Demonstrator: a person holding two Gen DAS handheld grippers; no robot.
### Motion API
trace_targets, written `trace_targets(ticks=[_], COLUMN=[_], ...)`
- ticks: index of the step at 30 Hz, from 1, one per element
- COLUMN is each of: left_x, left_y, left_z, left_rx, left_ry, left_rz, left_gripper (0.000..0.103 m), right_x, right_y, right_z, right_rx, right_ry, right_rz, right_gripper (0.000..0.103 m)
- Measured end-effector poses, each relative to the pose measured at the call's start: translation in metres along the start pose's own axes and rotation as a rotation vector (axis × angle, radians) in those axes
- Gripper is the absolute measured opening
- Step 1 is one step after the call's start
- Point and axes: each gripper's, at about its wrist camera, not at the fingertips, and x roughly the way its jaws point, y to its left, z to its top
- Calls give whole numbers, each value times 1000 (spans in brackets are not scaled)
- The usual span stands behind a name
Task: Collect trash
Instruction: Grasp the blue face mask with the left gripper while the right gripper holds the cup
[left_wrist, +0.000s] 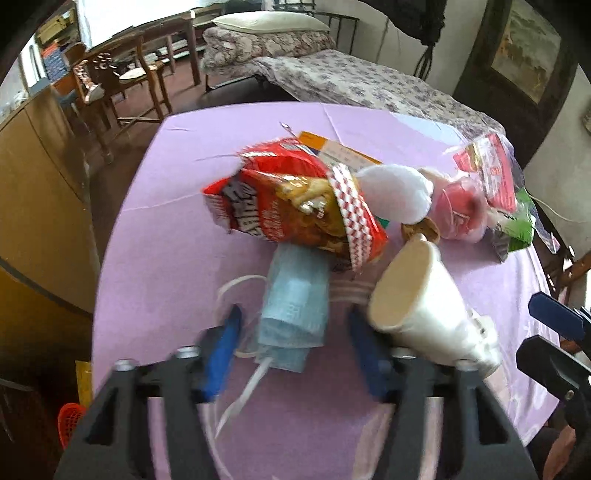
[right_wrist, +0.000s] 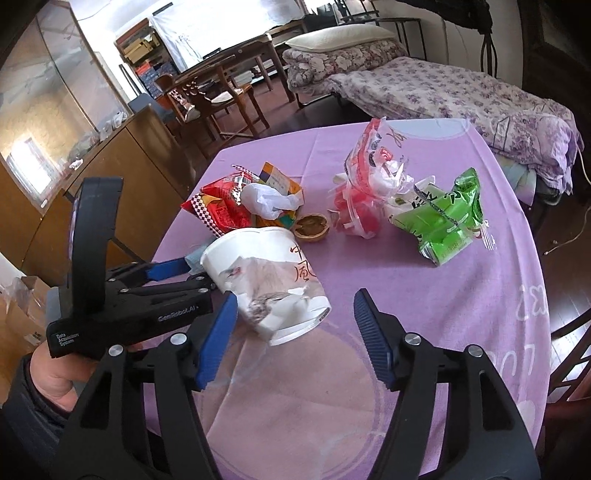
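We are at the picking stage, with the litter still spread over the purple tablecloth (right_wrist: 461, 295). Nearest us, the left gripper (left_wrist: 291, 332) points down at a folded blue face mask (left_wrist: 293, 306), which lies between its blue fingers; the jaws stand fairly narrow, but blur keeps us from saying whether the pads press the mask, so we cannot tell if it is gripped. The right gripper (right_wrist: 295, 321) stands wide and holds nothing; a tipped white paper cup (right_wrist: 266, 280) lies just ahead, nearer its left finger than its right. We judge the next move to be a firm pinch on the mask before lifting, since its loose ear loops (left_wrist: 236, 288) could snag. Beyond the mask sits a red snack bag (left_wrist: 291, 199) touching its far end, then a walnut shell (right_wrist: 311, 227), a red-and-clear wrapper (right_wrist: 365, 184) and a green packet (right_wrist: 443, 218) farther out.
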Motion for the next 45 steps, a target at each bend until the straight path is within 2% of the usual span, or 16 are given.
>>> trace_targets(ticks=[1, 2, 3, 4, 7, 11, 14, 18, 21, 26, 35, 36, 38, 39, 45], left_x=[0, -1, -2, -4, -13, -36, -49, -58, -65, -65, -61, -61, -59, -59, -63], left_y=[2, 2, 3, 5, 13, 24, 34, 45, 53, 55, 52, 52, 51, 51, 49], left_z=[0, -2, -3, -6, -14, -23, -34, -45, -50, -50, -48, -47, -47, -46, -46], left_rx=[5, 11, 14, 4, -43, -98, -144, -203, -254, -267, -257, -258, -259, -259, -254], left_ry=[6, -2, -6, -3, -14, -73, -95, -107, -122, -122, -111, -108, -104, -102, -118], left_rz=[0, 9, 9, -11, -47, -73, -104, -157, -188, -208, -210, -208, -204, -202, -171], left_gripper=[30, 28, 22, 19, 17, 17, 17, 17, 17, 17, 17, 17, 17, 17, 17], right_x=[1, 1, 1, 2, 4, 8, 15, 29, 44, 67, 87, 86, 85, 82, 59], right_y=[-1, -1, 0, 0, 5, 13, 20, 32, 40, 48, 60, 61, 63, 65, 63], right_z=[0, 0, 0, -1, -4, -8, -12, -15, -11, -6, 7, 7, 5, 4, -6], right_rx=[2, 2, 1, -1, -22, -85, -133, -225, -280, -342, -348, -345, -351, -360, -292], right_ry=[1, 1, 2, 4, 7, 3, 26, 55, 87, 138, 165, 166, 173, 171, 144], right_rz=[-2, -2, -3, -4, -10, -41, -41, -70, -93, -132, -110, -98, -91, -94, -57], right_gripper=[64, 65, 65, 68, 77, 89, 94, 96, 96, 96, 96, 95, 81, 79, 78])
